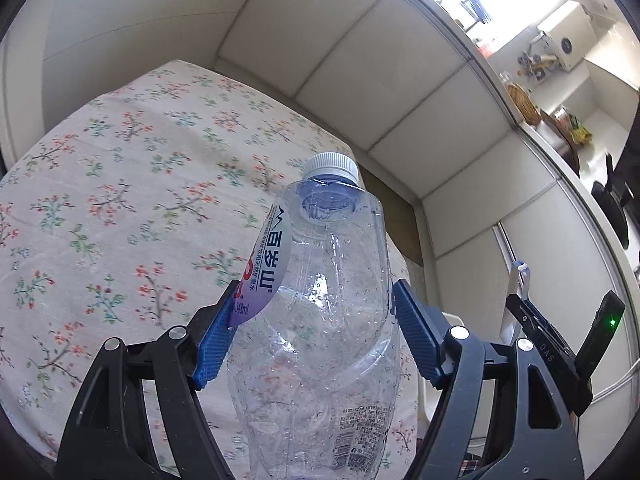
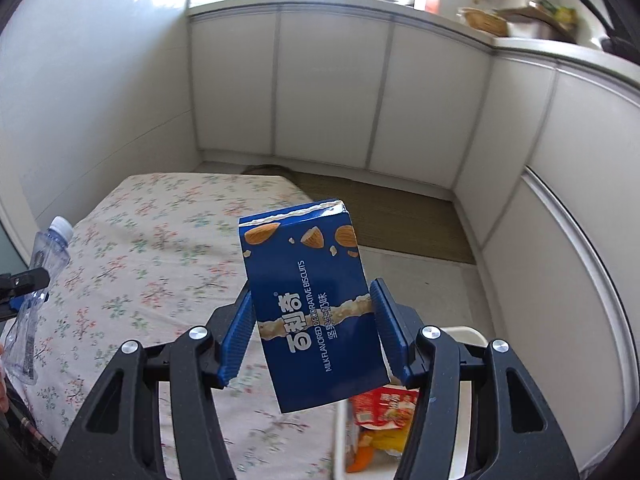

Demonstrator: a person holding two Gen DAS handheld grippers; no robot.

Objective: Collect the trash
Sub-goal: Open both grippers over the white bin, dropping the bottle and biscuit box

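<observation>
My left gripper (image 1: 312, 304) is shut on a clear, empty plastic water bottle (image 1: 324, 312) with a white cap, its blue pads pressing the dented sides above the floral tablecloth (image 1: 120, 200). The same bottle (image 2: 40, 280) shows at the left edge of the right wrist view. My right gripper (image 2: 312, 308) is shut on a blue biscuit box (image 2: 316, 304) with a torn-open top, held tilted over the table's right edge. Below it stands a white bin (image 2: 468, 336) holding red and yellow wrappers (image 2: 380, 412). The other gripper's black tip (image 1: 560, 332) appears at the right in the left wrist view.
White cabinet doors (image 2: 332, 100) wrap around the corner behind the table. A counter above them carries a basket (image 2: 484, 20), a pan and kitchen clutter. A brown mat (image 2: 384, 216) lies on the floor between table and cabinets.
</observation>
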